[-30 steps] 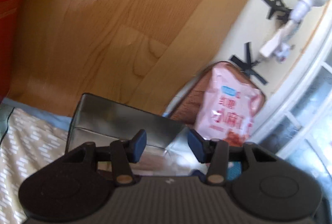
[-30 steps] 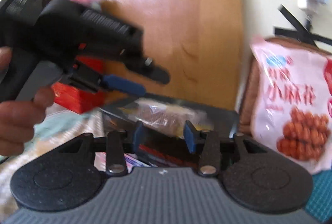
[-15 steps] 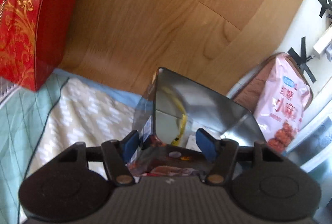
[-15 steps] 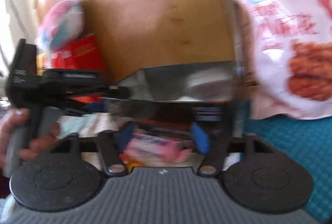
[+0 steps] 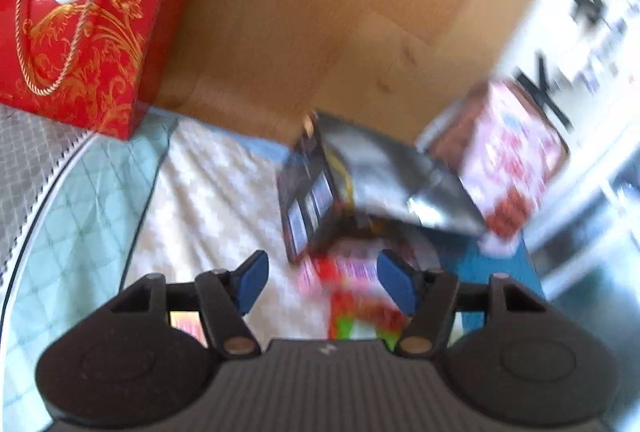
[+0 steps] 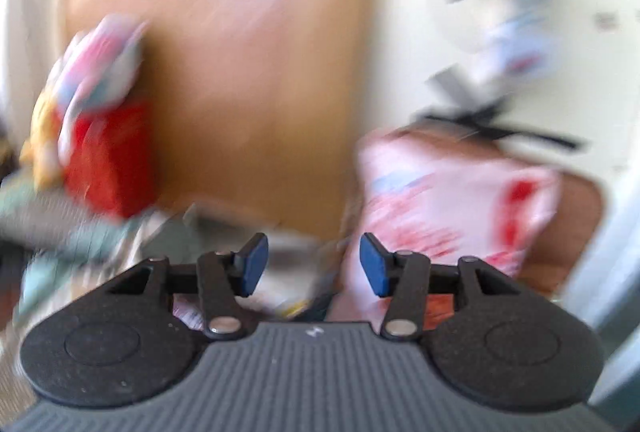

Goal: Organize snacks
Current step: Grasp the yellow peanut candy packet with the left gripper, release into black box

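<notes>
Half a second ago our left tool (image 5: 319,282) sat close over the open silver-lined bag (image 5: 384,180), its blue pads at the bag's mouth. Now it has pulled back: the bag lies further off on the pale patterned cloth (image 5: 216,200), and both pads stand wide apart with nothing gripped. A red and pink snack packet (image 5: 352,288) shows blurred between the pads and the bag's mouth; we cannot tell whether it lies half inside the bag or loose on the cloth in front of it.

Our right tool (image 6: 314,264) has swung as well. A moment ago it looked at the bag's opening with the left tool beside it; now it faces the wooden board (image 6: 256,72) and the pink snack bag (image 6: 452,216) to the right, its pads also spread wide and holding nothing. That view is heavily smeared, so small details are lost.

We read this as a release and retreat: whatever was being handled at the silver bag has been let go, and both tools are free. The pink snack bag, leaning at the far right beyond the silver one, looks like a likely next candidate. The red gift box (image 5: 80,24) stands far left, untouched.
</notes>
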